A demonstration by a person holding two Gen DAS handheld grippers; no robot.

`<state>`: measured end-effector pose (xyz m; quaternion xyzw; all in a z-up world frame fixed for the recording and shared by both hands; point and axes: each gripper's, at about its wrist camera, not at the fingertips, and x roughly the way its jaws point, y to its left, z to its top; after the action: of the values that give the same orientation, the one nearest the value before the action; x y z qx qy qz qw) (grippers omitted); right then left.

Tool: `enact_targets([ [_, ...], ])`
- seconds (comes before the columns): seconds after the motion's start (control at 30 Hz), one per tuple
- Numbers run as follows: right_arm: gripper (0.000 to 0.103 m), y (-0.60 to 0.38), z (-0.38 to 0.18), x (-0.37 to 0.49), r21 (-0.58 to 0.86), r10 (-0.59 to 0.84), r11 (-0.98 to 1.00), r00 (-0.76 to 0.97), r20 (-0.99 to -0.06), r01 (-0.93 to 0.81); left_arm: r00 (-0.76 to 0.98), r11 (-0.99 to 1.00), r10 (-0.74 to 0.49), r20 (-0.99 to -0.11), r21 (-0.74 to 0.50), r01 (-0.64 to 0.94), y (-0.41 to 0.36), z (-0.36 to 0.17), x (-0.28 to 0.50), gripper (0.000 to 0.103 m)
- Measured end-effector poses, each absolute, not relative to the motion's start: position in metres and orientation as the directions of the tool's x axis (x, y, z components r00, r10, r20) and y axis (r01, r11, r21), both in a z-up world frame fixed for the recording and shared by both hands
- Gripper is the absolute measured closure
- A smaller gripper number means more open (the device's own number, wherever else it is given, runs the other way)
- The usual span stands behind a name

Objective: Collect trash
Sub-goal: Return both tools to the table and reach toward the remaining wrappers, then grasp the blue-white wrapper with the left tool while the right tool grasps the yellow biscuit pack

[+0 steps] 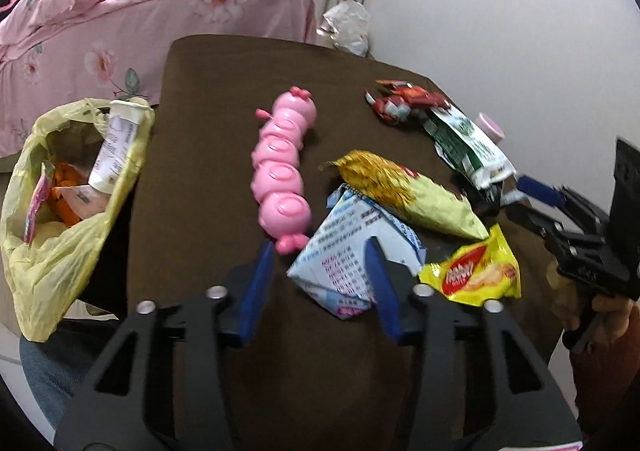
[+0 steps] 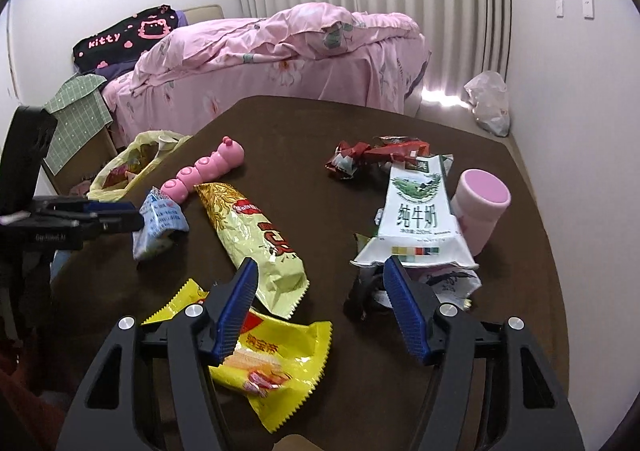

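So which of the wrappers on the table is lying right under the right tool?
The bright yellow snack wrapper; it sits beneath the right tool, unlike the longer pale gold bag or the red wrapper farther off.

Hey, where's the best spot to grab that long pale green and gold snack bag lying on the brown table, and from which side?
Probably the flat crimped end of the long pale green and gold snack bag nearest the right gripper. The bag lies flat on the brown table, so come down from above at the near end, fingers straddling its narrow width. That end sits clear of the yellow wrapper and the blue-and-white crumpled carton.
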<state>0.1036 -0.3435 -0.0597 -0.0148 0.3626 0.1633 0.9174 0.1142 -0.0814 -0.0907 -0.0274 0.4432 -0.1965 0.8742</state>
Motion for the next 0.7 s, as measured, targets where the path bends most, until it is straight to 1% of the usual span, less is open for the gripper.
enact_targets([
  [0.1, 0.042, -0.334, -0.062, 0.11, 0.107, 0.32, 0.933, 0.657, -0.682, -0.343, 0.51, 0.911, -0.374, -0.775, -0.205, 0.357, -0.093, -0.094, 0.108, 0.061],
  [0.2, 0.042, -0.325, -0.067, 0.116, 0.077, 0.309, 0.93, 0.651, -0.694, -0.359, 0.494, 0.905, -0.378, -0.783, -0.201, 0.374, -0.1, -0.098, 0.105, 0.061],
  [0.4, 0.042, -0.316, -0.087, 0.129, 0.07, 0.305, 0.922, 0.6, -0.74, -0.381, 0.483, 0.903, -0.383, -0.788, -0.208, 0.377, -0.102, -0.101, 0.105, 0.061],
  [0.57, 0.042, -0.313, -0.102, 0.125, 0.115, 0.33, 0.913, 0.544, -0.771, -0.39, 0.481, 0.903, -0.384, -0.788, -0.213, 0.372, -0.101, -0.102, 0.106, 0.061],
  [0.7, 0.041, -0.323, -0.104, 0.12, 0.222, 0.37, 0.917, 0.504, -0.78, -0.33, 0.507, 0.914, -0.363, -0.782, -0.194, 0.356, -0.095, -0.098, 0.108, 0.061],
])
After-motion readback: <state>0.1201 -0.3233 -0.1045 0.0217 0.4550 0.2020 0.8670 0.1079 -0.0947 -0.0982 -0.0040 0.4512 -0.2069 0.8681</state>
